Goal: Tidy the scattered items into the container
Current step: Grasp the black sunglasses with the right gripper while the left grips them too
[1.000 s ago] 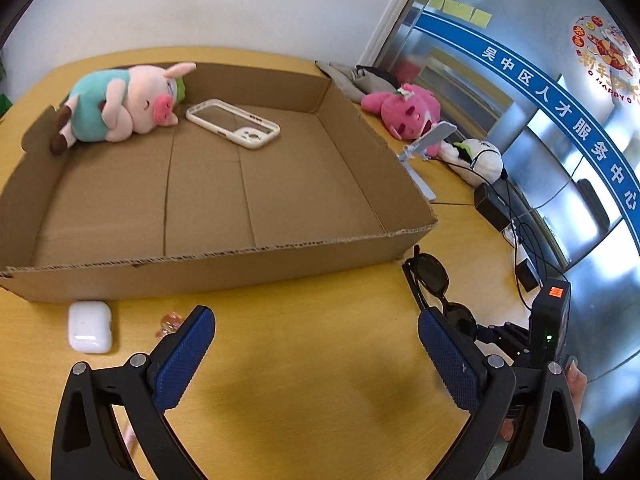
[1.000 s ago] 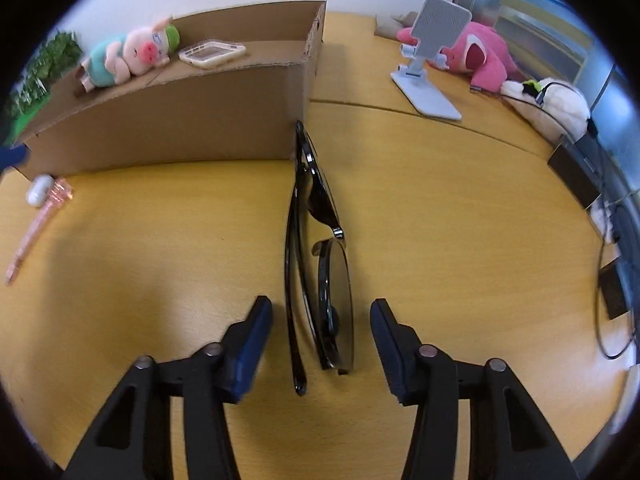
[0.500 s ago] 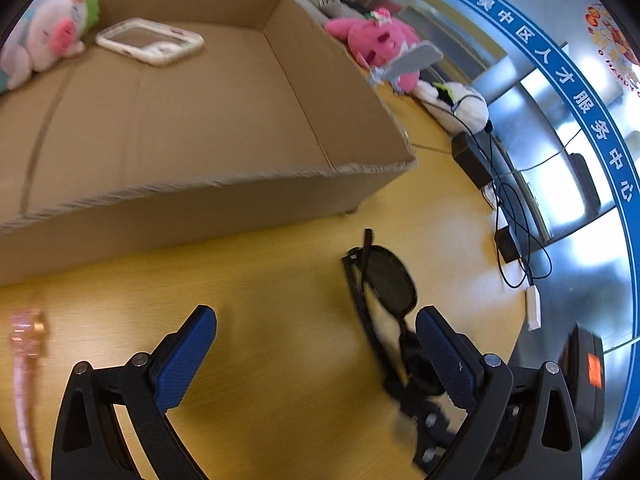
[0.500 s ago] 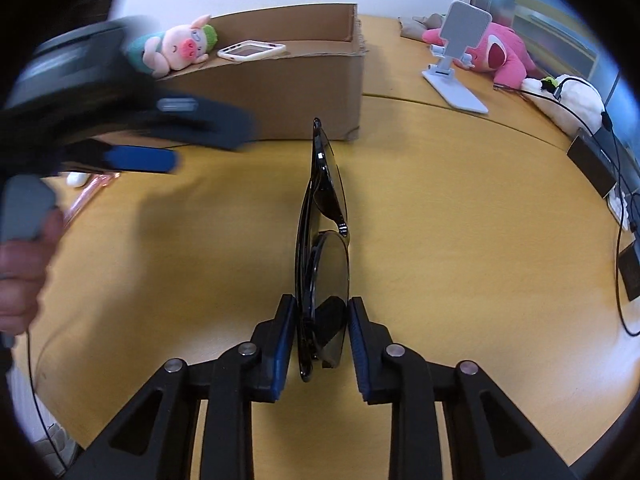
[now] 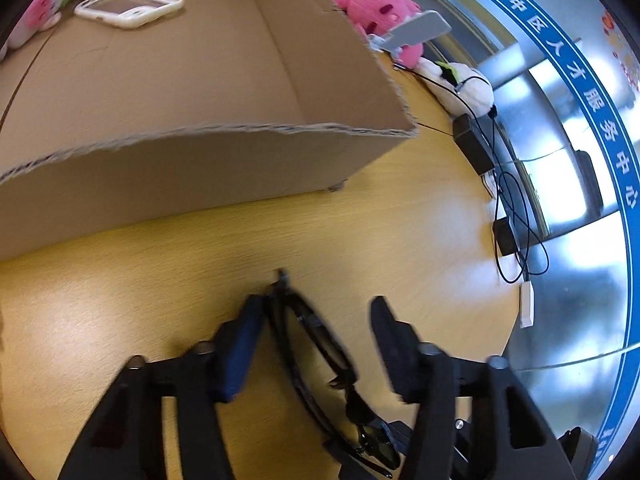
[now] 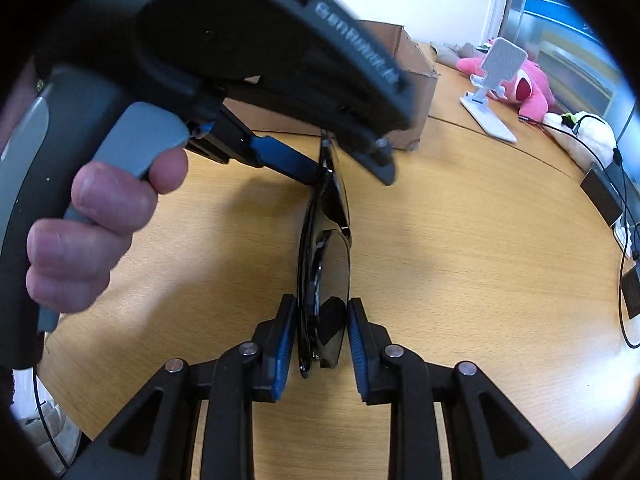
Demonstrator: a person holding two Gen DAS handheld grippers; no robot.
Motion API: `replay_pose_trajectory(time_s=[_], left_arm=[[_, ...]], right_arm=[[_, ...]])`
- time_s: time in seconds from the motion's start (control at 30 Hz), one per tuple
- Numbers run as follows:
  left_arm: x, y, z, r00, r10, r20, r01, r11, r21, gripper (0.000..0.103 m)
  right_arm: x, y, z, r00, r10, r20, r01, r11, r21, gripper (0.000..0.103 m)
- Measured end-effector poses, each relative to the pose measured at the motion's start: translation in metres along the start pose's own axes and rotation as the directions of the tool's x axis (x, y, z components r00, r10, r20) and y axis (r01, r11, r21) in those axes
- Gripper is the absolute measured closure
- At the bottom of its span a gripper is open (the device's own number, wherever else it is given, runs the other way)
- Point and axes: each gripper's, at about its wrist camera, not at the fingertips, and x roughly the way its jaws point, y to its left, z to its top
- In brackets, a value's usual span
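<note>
Black sunglasses (image 6: 326, 264) are folded and held off the wooden table. My right gripper (image 6: 322, 340) is shut on their near lens. My left gripper (image 5: 316, 320) is open around their far end (image 5: 308, 332), its left pad close against the frame; in the right wrist view it reaches in from the upper left (image 6: 344, 168). The open cardboard box (image 5: 200, 80) lies beyond, holding a white phone case (image 5: 128, 10) and a pig plush (image 5: 36, 16).
A pink plush (image 5: 376, 12), a white phone stand (image 6: 492, 92), a white plush (image 5: 464, 88) and black adapters with cables (image 5: 512, 216) lie along the table's right side. The table edge curves at the right.
My right gripper closed on the sunglasses and raised them. My left gripper swung right and down to the sunglasses and narrowed around their far end.
</note>
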Motion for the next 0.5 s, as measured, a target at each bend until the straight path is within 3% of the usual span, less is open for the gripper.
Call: replay_pose_trajectory(time_s=[0.27, 0.5], left_arm=[[-0.008, 0.01, -0.003, 0.999, -0.043, 0.001, 0.043, 0.999, -0.032, 0.064], [-0.05, -0.007, 0.006, 0.995, -0.051, 0.09, 0.049, 0.999, 0.018, 0.067]], right_arm=[[-0.007, 0.003, -0.002, 1.0, -0.008, 0.025, 0.008, 1.0, -0.01, 0.079], [-0.031, 0.003, 0.012, 0.992, -0.04, 0.123, 0.044, 0.999, -0.031, 0.079]])
